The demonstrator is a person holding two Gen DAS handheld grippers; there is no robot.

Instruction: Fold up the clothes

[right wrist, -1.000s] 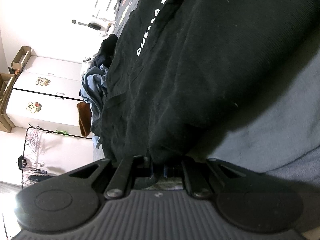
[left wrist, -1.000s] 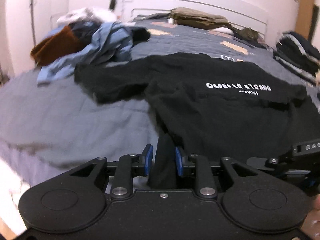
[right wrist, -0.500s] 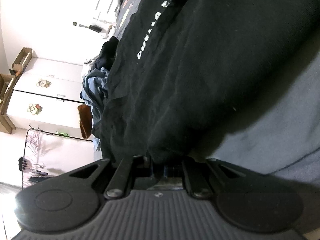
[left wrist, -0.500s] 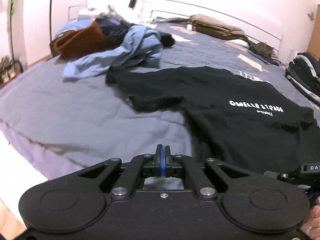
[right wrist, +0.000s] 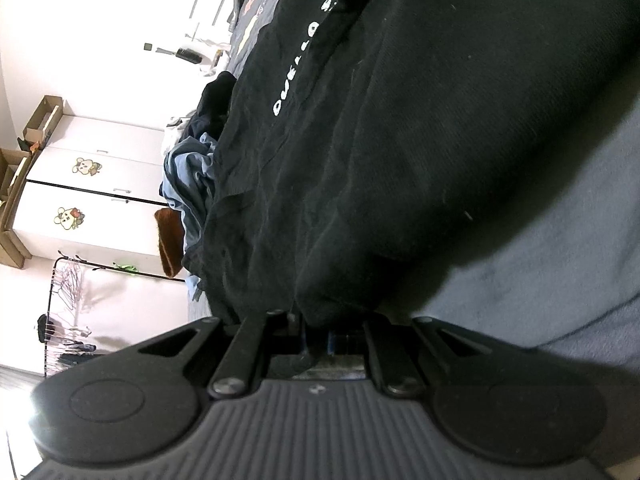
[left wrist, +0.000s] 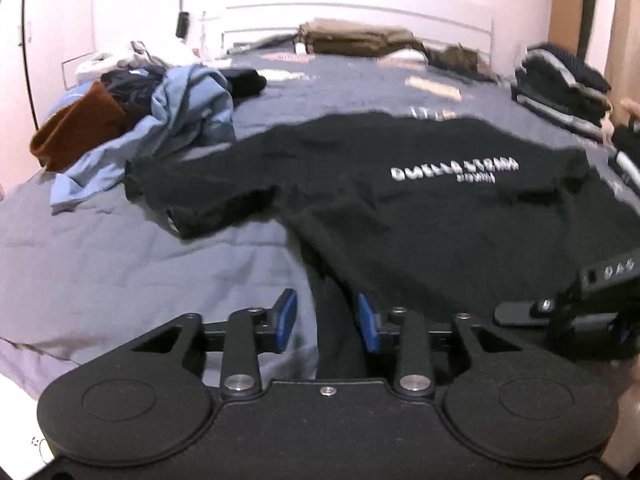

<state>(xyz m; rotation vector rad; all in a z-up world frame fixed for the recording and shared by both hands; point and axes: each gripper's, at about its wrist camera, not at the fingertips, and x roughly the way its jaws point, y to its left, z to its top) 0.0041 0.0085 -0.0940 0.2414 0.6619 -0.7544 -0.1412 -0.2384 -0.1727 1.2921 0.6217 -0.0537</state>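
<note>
In the left wrist view, a brown garment [left wrist: 76,128] lies at the far left of the bed [left wrist: 120,264], with a crumpled light blue shirt [left wrist: 176,128] just beside it to the right. The black T-shirt [left wrist: 400,208] is spread over the grey cover from the middle of the frame to the right edge, its white lettering right of centre and one sleeve reaching left toward the blue shirt. At the bottom centre, the left tool [left wrist: 327,322] has its blue pads [left wrist: 287,320] apart and is opening; a bunched strip of the T-shirt's hem stands between them, close against the right pad and clear of the left one. At the lower right edge the right tool [left wrist: 576,320] shows partly, low against the T-shirt's edge. A stack of folded dark clothes [left wrist: 560,84] sits at the upper right.

In the right wrist view, which is rolled sideways, a white wardrobe [right wrist: 92,184] fills the left. The black T-shirt [right wrist: 400,140] covers the centre, the grey bed [right wrist: 560,260] the right. The right tool [right wrist: 318,338] is pressed together, pinching the T-shirt's hem.
</note>
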